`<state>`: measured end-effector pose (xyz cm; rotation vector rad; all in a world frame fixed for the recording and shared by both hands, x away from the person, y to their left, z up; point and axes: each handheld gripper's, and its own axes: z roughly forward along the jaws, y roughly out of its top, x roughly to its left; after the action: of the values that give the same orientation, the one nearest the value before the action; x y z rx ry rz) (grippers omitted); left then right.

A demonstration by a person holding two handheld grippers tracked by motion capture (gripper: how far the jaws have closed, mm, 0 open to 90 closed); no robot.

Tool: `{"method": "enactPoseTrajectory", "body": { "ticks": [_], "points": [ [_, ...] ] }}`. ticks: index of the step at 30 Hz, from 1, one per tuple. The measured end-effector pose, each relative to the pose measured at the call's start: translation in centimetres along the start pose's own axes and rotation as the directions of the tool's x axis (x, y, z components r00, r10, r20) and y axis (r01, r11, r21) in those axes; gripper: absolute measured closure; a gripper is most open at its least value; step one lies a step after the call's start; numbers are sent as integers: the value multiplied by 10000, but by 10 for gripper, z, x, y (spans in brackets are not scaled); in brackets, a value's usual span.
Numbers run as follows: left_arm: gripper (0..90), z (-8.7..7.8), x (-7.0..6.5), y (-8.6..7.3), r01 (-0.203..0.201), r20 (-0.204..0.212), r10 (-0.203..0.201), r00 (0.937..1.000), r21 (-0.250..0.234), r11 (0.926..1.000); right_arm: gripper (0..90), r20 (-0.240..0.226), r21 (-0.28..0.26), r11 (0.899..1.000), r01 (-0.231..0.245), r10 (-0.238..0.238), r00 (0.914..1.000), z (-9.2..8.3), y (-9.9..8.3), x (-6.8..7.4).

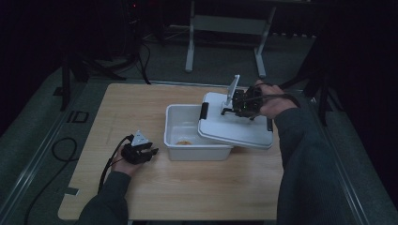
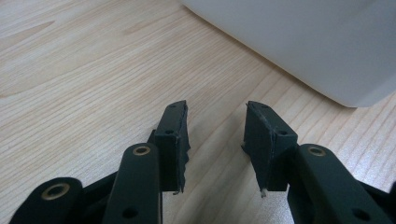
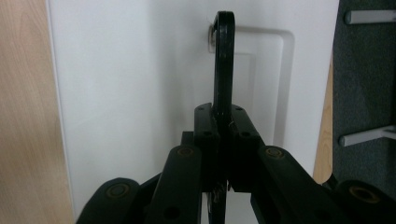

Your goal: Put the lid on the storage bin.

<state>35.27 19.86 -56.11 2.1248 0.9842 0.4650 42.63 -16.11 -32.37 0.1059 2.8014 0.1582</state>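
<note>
The lid sits skewed across the right side of the tub, overhanging its right and near rims and leaving the left part of the tub open, on the right half of the wooden surface. It's a smooth white plastic slab with rounded corners and a recessed panel, and its thin black handle stands up on edge. The right gripper has its fingers pinched tight on that handle, gripping it from the far right side of the surface, close to that edge. Inside the tub, a small orange-brown thing lies on the floor; too dim to say what it is. The tub's right half is hidden under the lid. Over on the left, the left gripper rests low on the pale wood grain, fingers parted moderately with nothing between them, the tub's rounded white corner just ahead. Plenty of bare surface to the left and along the near edge. Beyond the surface, grey carpet and a metal frame fade into darkness.
</note>
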Motion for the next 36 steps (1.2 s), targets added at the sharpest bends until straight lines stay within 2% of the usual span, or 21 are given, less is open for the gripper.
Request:
{"method": "enactPoseTrajectory", "body": {
  "ticks": [36],
  "points": [
    [594,0,-1,0,-33,10,33,10000,-29,10000,845,-118,-250,9976,641,-644,9979,5,36,5]
  ]
}}
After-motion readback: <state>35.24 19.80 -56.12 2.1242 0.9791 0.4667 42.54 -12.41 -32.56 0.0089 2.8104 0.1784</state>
